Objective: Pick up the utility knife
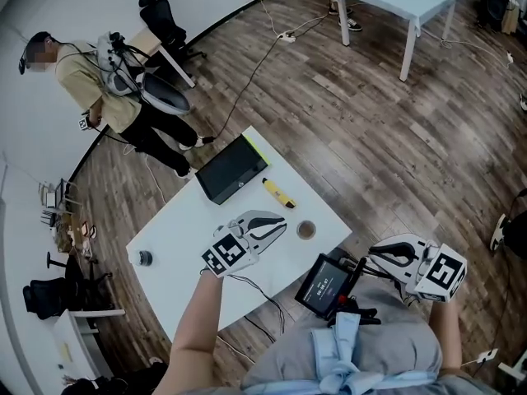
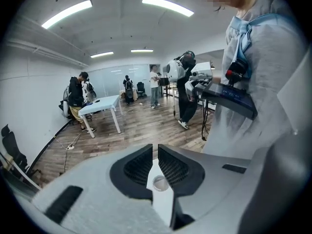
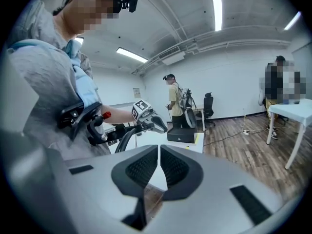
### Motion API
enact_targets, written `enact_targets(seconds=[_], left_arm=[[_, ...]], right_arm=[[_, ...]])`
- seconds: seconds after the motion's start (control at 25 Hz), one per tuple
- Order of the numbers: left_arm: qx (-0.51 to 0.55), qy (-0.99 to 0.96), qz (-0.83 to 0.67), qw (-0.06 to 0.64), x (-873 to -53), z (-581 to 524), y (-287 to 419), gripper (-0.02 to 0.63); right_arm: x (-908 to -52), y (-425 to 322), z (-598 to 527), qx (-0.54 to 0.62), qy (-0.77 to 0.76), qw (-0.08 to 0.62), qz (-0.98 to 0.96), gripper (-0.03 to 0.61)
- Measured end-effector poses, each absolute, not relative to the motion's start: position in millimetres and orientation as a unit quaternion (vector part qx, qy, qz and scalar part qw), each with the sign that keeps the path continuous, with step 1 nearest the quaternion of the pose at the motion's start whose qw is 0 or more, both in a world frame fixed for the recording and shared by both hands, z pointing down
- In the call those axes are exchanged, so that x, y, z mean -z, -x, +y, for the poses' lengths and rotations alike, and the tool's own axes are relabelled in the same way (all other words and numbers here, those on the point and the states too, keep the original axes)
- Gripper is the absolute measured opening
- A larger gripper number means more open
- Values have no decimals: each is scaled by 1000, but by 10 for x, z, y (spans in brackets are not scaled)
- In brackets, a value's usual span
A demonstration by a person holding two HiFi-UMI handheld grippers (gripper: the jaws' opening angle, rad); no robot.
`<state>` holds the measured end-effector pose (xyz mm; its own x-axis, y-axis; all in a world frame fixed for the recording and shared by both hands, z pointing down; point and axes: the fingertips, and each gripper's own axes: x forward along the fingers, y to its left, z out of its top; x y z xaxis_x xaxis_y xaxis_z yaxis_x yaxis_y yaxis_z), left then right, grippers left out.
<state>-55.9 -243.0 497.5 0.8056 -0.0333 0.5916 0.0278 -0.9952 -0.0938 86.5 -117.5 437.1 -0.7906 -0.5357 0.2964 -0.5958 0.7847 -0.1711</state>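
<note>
The utility knife [image 1: 279,194], yellow with dark ends, lies on the white table [image 1: 185,229] just right of a black box. My left gripper [image 1: 280,225] hovers over the table's near side, a little short of the knife, with its jaws shut and nothing between them. In the left gripper view the shut pads [image 2: 141,167] frame a small round ring [image 2: 159,183] on the tabletop below. My right gripper [image 1: 375,257] is off the table's right corner, over the floor. It is shut and empty, and it faces the left gripper [image 3: 146,116].
A black box [image 1: 231,169] with a yellow-green edge sits at the table's far side. A small round ring [image 1: 306,230] lies near the right corner and a dark jar [image 1: 145,258] near the left one. A screen device [image 1: 325,285] hangs at my waist. A person [image 1: 99,81] stands beyond the table.
</note>
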Motion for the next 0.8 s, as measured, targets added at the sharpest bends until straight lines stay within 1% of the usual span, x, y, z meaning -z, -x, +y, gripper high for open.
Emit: enact_targets(seconds=[0.12, 0.24, 0.28, 0.36, 0.4, 0.8], left_arm=[[344, 938, 25, 29, -5232, -2608, 572, 20], [365, 929, 65, -20, -5498, -2786, 563, 24], [369, 926, 76, -37, -5583, -2828, 553, 41], [372, 920, 101, -70, -5736, -2913, 531, 126], [370, 918, 115, -86, -5800, -2961, 524, 140], [299, 859, 327, -258, -6325, -3489, 639, 147]], right_arm=[[-4415, -914, -1167, -137, -309, 115, -934, 31], [-4450, -973, -1162, -144, -316, 111, -931, 31], [-4461, -993, -1159, -146, -317, 111, -931, 31], [-4478, -1031, -1165, -149, -318, 112, -930, 31], [-4484, -1049, -1175, -151, -318, 112, -929, 31], [-4560, -1220, -1279, -162, -310, 105, -931, 31]])
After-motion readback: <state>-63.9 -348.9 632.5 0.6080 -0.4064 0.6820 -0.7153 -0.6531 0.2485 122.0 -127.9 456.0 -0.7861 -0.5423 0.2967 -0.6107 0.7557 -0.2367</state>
